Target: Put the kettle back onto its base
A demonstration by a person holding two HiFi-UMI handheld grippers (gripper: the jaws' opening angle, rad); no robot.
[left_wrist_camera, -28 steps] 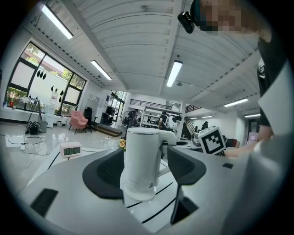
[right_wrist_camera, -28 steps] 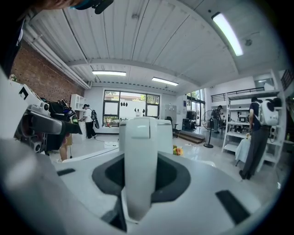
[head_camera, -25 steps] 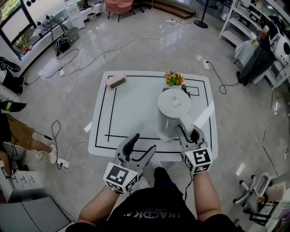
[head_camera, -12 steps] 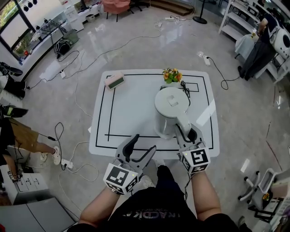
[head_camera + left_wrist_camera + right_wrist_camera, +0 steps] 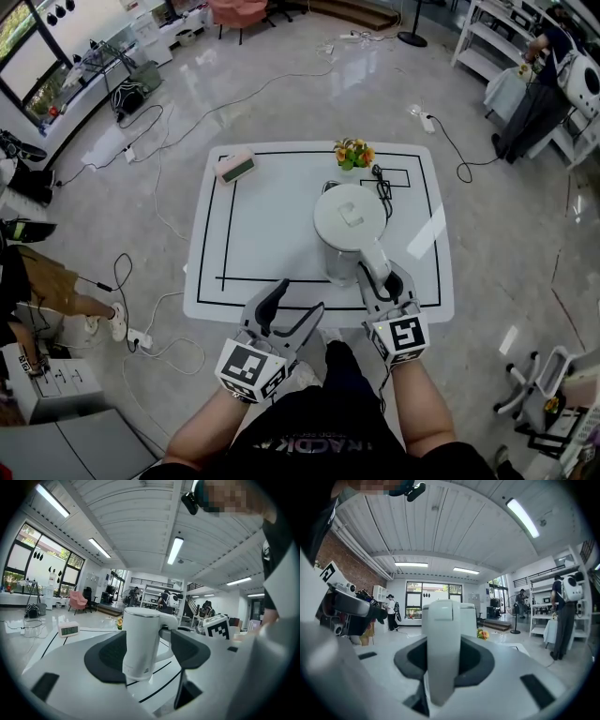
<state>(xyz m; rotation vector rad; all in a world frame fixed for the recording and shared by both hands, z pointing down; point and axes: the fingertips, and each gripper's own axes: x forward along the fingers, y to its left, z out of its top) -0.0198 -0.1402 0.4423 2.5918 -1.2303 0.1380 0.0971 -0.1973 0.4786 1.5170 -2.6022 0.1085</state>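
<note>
The right tongs [image 5: 382, 281] have their jaws closed about halfway, clamped on the handle [image 5: 440, 658] of the white plastic electric kettle [image 5: 348, 225]. The kettle shows just right of centre in the head view, over the white desk [image 5: 253, 234]. Whether it hangs clear of the surface is not certain. The base is hard to pick out. Only a dark sliver and a black cord [image 5: 382, 186] show at the kettle's upper edge, just below the small bunch of orange and yellow flowers [image 5: 353, 156], so the base likely lies mostly hidden there.

The job now is alignment. The kettle body should stay upright, centre over the base and come straight down, with the grip released only once it seats flat. A tilt or a snag on the cord could knock the flowers.

The left tongs [image 5: 295, 302], at the lower middle of the frame, gape wide and hold nothing; they could steady the base.
</note>
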